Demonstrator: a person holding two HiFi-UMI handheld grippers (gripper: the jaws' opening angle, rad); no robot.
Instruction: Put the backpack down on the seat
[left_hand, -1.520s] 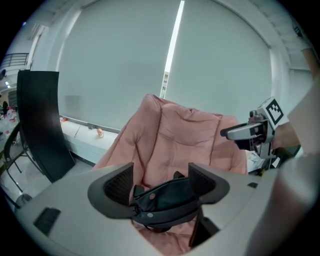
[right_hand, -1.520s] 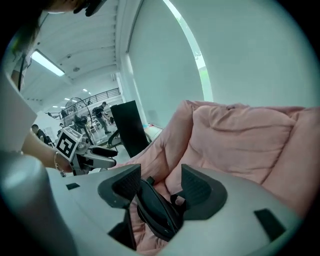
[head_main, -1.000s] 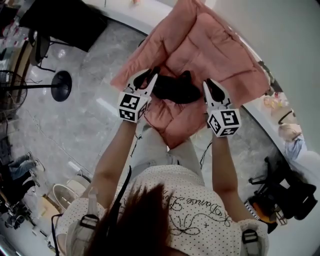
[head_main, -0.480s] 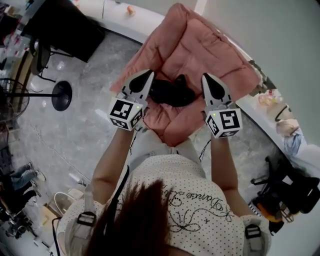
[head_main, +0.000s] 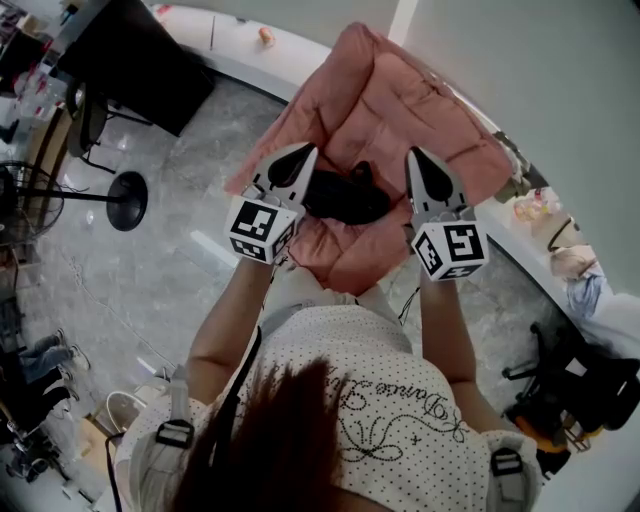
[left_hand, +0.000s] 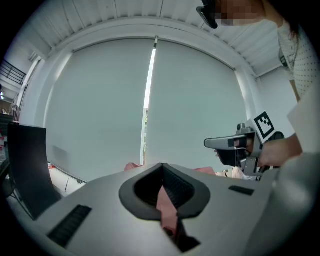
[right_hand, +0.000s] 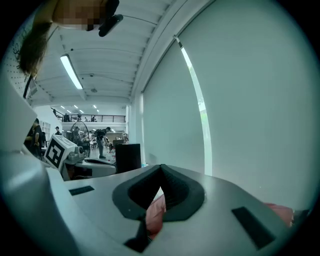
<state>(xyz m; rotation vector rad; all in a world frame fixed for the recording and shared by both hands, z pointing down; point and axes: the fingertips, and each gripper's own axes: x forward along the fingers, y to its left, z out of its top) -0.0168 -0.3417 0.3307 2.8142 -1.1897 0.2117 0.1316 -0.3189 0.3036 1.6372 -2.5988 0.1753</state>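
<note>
Both grippers are held over the seat with their jaws fully together. The left gripper (head_main: 298, 160) sits just beside the soft black backpack (head_main: 345, 198) and the right gripper (head_main: 418, 165) stands a little apart from it. Only a sliver of pink shows in each jaw slit. The backpack lies between them on the pink quilted padded seat (head_main: 400, 100).

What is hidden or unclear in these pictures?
- Seat: in the head view, the backpack covers what lies under it.
- Backpack, gripper views: only a sliver shows in the shut left gripper and right gripper; their bodies hide the rest.
- Black part, head view: too dark to identify.
</note>
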